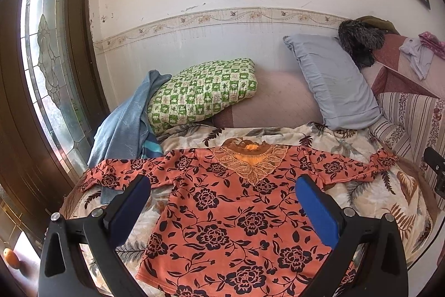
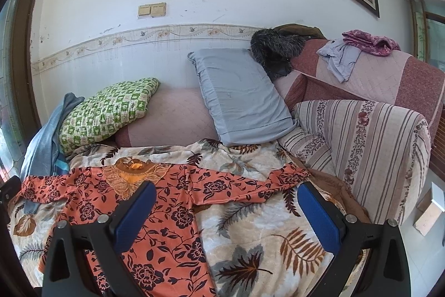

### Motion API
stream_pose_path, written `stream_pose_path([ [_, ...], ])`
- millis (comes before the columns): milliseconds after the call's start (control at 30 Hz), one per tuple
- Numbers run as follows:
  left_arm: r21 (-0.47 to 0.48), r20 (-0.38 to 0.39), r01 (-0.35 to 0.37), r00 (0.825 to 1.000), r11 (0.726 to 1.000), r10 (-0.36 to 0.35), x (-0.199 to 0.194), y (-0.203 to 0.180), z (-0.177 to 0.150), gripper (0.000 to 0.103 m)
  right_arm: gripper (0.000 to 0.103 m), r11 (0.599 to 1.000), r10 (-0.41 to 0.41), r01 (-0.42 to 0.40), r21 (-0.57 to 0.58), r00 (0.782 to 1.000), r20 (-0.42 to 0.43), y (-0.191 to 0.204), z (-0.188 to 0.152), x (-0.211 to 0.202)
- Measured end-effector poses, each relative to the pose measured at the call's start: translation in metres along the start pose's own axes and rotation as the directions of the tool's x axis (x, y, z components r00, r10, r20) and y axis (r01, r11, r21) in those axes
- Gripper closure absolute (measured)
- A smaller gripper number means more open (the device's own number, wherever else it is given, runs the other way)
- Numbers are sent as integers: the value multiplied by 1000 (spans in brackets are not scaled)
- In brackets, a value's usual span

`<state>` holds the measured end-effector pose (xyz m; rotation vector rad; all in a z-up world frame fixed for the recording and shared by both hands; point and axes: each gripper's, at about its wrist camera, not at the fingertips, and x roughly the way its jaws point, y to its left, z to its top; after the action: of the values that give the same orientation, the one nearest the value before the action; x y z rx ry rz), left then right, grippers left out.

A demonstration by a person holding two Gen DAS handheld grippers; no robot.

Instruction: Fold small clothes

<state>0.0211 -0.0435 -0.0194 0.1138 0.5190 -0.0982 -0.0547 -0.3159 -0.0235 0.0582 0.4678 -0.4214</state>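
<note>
Left gripper [image 1: 222, 209] poised above orange floral shirt [image 1: 239, 224], jaws wide, gripping nothing. Right gripper [image 2: 226, 216] likewise wide, empty, over leaf-print blanket [image 2: 250, 244].

I see the shirt [image 1: 230, 213] spread flat on the blanket [image 2: 250, 235], sleeves out to either side. Behind it two pillows [image 1: 203, 91] lean at the wall, a cloth [image 1: 125, 124] to their left, the sofa arm [image 2: 375, 152] to my right

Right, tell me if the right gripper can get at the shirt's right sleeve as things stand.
Probably yes: the right gripper is open and the sleeve lies flat on the leaf-print blanket just ahead, with nothing over it.
</note>
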Motion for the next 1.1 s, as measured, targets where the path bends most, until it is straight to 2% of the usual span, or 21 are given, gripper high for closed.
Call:
stream_pose_path([
  [333,15,-20,20,1000,1000,-19,34,-16,6,0,1,1000,-23,23,-15,999,-43,-15,0,36],
  [433,-5,-7,32,999,999,-32,48,-19,14,0,1,1000,-15,14,-5,998,-61,-43,-1,58],
  [633,-25,16,51,999,998,-51,87,-31,29,0,3,989,51,-28,144,986,-159,-124,-10,130],
  [800,-9,11,31,999,999,-31,125,-39,33,0,14,956,81,0,294,962,-263,-171,-21,198],
  [933,3,-55,-3,999,1000,3,164,-37,26,0,24,939,101,19,344,940,-327,-180,-16,259],
  [1000,-5,-86,-35,996,999,34,183,-32,22,0,31,931,109,44,362,914,-391,-180,-8,299],
  [1067,-12,-104,-61,993,998,60,200,-27,19,0,50,902,118,103,418,875,-470,-191,-6,339],
  [1100,-8,-112,-76,991,997,75,208,-25,17,0,51,882,134,117,457,867,-479,-200,-9,355],
])
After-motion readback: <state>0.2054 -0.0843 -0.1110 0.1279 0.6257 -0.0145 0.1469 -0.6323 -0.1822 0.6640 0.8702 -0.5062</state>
